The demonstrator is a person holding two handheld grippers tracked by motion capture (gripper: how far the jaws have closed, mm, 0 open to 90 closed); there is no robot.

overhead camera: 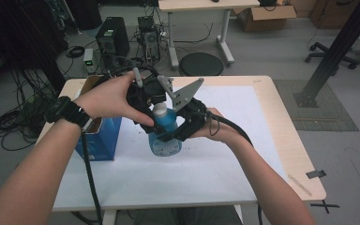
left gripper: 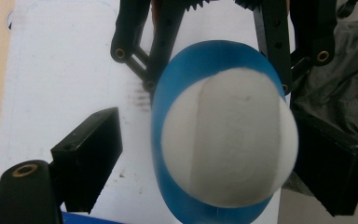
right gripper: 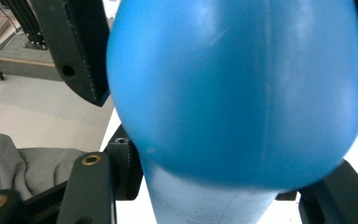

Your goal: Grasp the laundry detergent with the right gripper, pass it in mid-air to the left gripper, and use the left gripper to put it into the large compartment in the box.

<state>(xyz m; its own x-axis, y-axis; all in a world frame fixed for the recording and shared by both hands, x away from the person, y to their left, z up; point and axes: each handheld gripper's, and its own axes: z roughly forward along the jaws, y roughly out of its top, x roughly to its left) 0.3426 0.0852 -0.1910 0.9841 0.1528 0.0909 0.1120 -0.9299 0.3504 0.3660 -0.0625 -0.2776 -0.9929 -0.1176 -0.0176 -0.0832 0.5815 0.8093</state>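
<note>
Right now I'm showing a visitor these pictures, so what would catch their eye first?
The blue bottle with its white cap, held up over the middle of the white table. The right hand-held gripper clamps its body, while the left hand-held gripper comes at the cap from above, jaws either side of it. A blue box stands to the left.

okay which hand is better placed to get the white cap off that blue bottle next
Probably the left. The left gripper is above the white cap, jaws either side and not yet pressing. The right gripper is clamped on the blue bottle, so it can steady it.
</note>
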